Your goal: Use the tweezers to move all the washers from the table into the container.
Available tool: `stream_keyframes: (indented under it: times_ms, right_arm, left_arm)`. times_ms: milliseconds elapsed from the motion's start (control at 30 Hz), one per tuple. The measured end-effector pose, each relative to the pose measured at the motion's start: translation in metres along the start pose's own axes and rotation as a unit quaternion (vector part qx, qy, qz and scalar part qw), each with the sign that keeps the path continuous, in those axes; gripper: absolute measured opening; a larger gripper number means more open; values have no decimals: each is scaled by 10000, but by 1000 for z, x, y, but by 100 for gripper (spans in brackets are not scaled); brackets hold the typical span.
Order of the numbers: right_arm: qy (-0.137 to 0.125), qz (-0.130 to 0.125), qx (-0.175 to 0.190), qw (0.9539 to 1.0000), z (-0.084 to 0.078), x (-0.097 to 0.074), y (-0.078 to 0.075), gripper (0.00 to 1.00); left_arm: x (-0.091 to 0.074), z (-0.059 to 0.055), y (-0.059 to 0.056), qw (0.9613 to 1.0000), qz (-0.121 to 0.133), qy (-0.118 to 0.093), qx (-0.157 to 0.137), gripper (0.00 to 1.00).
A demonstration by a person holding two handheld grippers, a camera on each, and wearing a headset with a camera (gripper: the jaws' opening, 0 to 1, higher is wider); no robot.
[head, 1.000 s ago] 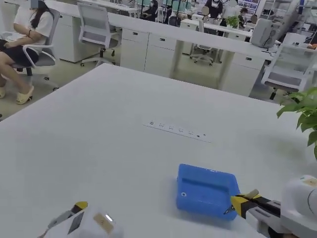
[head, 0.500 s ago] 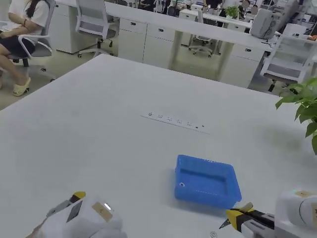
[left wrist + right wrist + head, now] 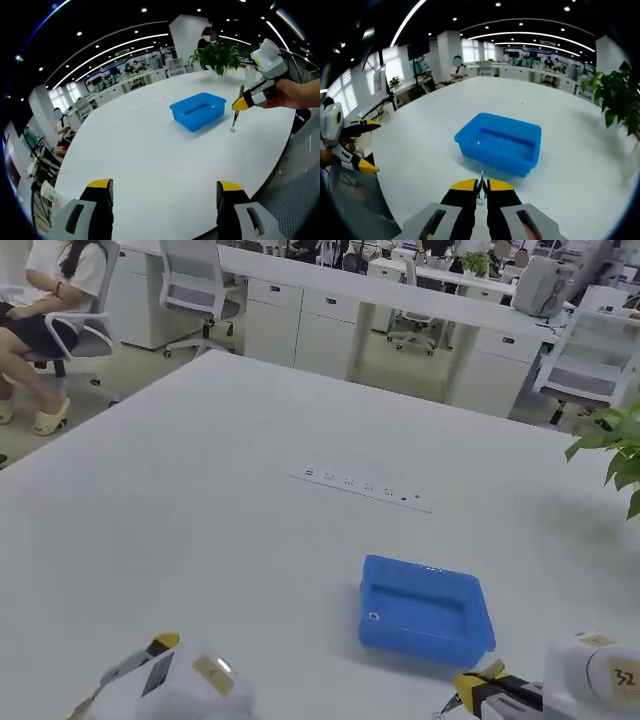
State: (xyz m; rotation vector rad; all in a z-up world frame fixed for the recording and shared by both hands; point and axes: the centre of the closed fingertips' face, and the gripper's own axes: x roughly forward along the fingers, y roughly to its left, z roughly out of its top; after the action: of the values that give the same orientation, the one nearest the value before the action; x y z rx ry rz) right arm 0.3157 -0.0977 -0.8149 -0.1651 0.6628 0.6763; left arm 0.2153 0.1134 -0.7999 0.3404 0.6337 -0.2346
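While the head view puts the right gripper [image 3: 472, 687] low beside the blue container [image 3: 428, 612], one washer [image 3: 373, 617] lying inside, the left gripper view shows the left gripper [image 3: 165, 200] wide and empty and the tweezers [image 3: 236, 112] aimed down at a second washer [image 3: 233, 130] on the table [image 3: 150, 150]. In the right gripper view its jaws are pinched narrow on the tweezers, tip gap unreadable; an off-centre nip could flick that flat ring away.
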Motion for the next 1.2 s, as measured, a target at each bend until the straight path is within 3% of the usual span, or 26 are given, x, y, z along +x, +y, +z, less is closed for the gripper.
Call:
stream_keyframes:
  times_ms: [200,400,633,967,1200]
  right_arm:
    - [136,-31,-58,9999,-9,6,-1,3]
    - [97,-42,-52,9999,-6,7,-2,3]
    - [52,-67,-172,9998,-3,8,-1,3]
    - [-55,-16,129,9999,-5,7,-1,2]
    - [9,12,273,9996,-5,7,-4,1]
  left_arm:
    - [0,-1,0,10000,9,16,4,87]
    - [-1,1,0,10000,0,-52,-38,87]
    - [0,-1,1,10000,33,14,-17,87]
    - [0,-1,0,10000,3,29,14,87]
    - [0,-2,-1,10000,-10,55,25,87]
